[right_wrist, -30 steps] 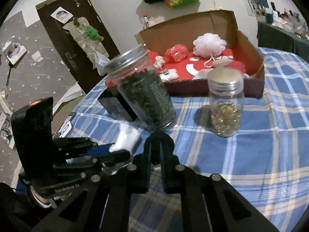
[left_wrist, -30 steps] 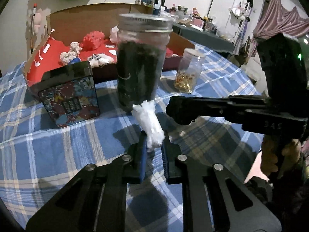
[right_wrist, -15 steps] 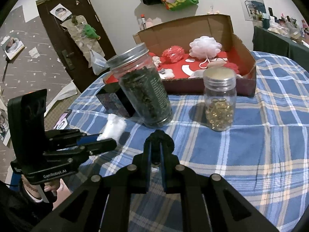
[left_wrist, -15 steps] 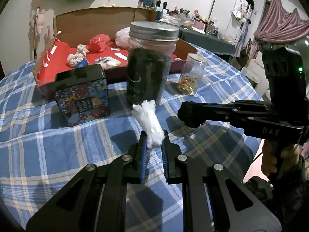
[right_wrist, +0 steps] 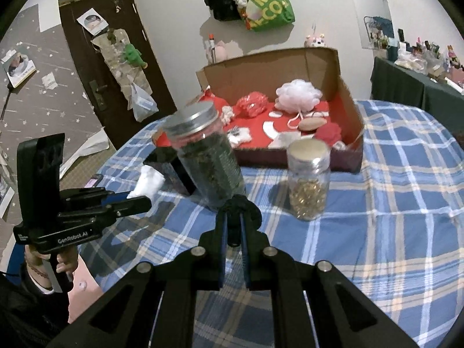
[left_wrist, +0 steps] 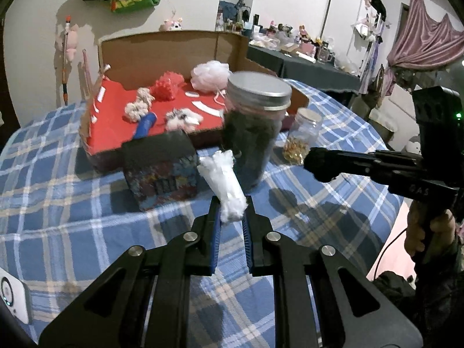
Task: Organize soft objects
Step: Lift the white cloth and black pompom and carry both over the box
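A soft white roll [left_wrist: 224, 187] is pinched at its lower end by the left gripper [left_wrist: 232, 217], near the middle of the left wrist view. It looks light and squashy, so a gentle squeeze low on it should be enough. The right gripper [right_wrist: 232, 226] is closed tight, with only a dark lump seen at its tips; what that is cannot be told. The open box [left_wrist: 171, 50], in the upper middle, already has soft things inside. The big jar [left_wrist: 255, 127] and dark tin [left_wrist: 162, 171] must be passed over. Free room is seen above them.
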Demonstrator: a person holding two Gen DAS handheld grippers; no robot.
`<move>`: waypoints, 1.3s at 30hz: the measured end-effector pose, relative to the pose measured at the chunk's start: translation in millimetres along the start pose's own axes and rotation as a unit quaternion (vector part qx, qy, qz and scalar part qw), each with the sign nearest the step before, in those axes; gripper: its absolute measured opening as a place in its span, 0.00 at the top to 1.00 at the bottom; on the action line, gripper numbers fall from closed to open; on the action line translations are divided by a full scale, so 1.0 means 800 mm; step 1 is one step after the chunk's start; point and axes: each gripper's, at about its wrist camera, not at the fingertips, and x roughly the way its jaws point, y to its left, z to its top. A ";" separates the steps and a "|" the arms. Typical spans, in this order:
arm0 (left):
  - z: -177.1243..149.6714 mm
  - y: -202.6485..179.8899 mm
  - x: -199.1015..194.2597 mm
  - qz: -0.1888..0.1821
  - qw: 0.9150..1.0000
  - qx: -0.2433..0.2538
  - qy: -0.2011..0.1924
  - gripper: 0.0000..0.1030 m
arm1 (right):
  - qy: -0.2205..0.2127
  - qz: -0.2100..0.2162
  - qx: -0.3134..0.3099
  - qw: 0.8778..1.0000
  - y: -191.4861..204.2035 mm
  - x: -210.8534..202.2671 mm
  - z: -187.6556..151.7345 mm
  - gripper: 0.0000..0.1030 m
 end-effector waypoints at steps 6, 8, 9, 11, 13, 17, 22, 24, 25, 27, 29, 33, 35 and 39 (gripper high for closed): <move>0.016 0.007 -0.006 0.011 1.000 0.001 -0.011 0.88 | -0.018 -0.012 -0.001 1.000 -0.005 -0.015 0.018 0.91; 0.021 0.009 -0.007 0.012 1.000 0.000 -0.012 0.88 | -0.022 -0.015 0.000 1.000 -0.008 -0.019 0.024 0.91; 0.023 0.010 -0.007 0.013 1.000 0.001 -0.013 0.88 | -0.025 -0.016 0.000 1.000 -0.009 -0.020 0.027 0.91; 0.028 0.012 -0.006 0.014 1.000 0.001 -0.015 0.88 | -0.029 -0.020 -0.001 0.999 -0.013 -0.023 0.034 0.91; 0.035 0.014 -0.004 0.015 1.000 0.000 -0.015 0.88 | -0.032 -0.023 0.000 0.999 -0.016 -0.025 0.041 0.91; 0.046 0.023 -0.002 0.018 1.000 -0.004 -0.017 0.88 | -0.039 -0.028 -0.001 0.999 -0.023 -0.028 0.055 0.91; 0.063 0.032 0.008 0.020 1.000 -0.004 -0.011 0.88 | -0.042 -0.031 -0.002 0.999 -0.032 -0.025 0.071 0.91; 0.070 0.036 0.013 0.018 1.000 -0.005 -0.007 0.88 | -0.041 -0.031 -0.005 0.999 -0.035 -0.021 0.077 0.91; 0.073 0.037 0.015 0.017 1.000 -0.005 -0.006 0.88 | -0.040 -0.032 -0.006 0.999 -0.036 -0.020 0.080 0.91; 0.081 0.041 0.021 0.015 1.000 -0.004 -0.001 0.88 | -0.037 -0.031 -0.009 0.999 -0.039 -0.014 0.088 0.91; 0.089 0.044 0.028 0.013 1.000 -0.001 0.004 0.88 | -0.032 -0.032 -0.013 0.999 -0.042 -0.007 0.096 0.91; 0.105 0.052 0.045 0.002 1.000 0.000 0.020 0.88 | -0.018 -0.026 -0.020 0.999 -0.048 0.009 0.110 0.91; 0.115 0.056 0.056 0.002 0.999 0.004 0.032 0.88 | -0.008 -0.026 -0.026 0.999 -0.052 0.020 0.118 0.91; 0.138 0.064 0.079 -0.002 0.998 0.016 0.053 0.88 | 0.016 -0.021 -0.039 0.999 -0.058 0.048 0.142 0.91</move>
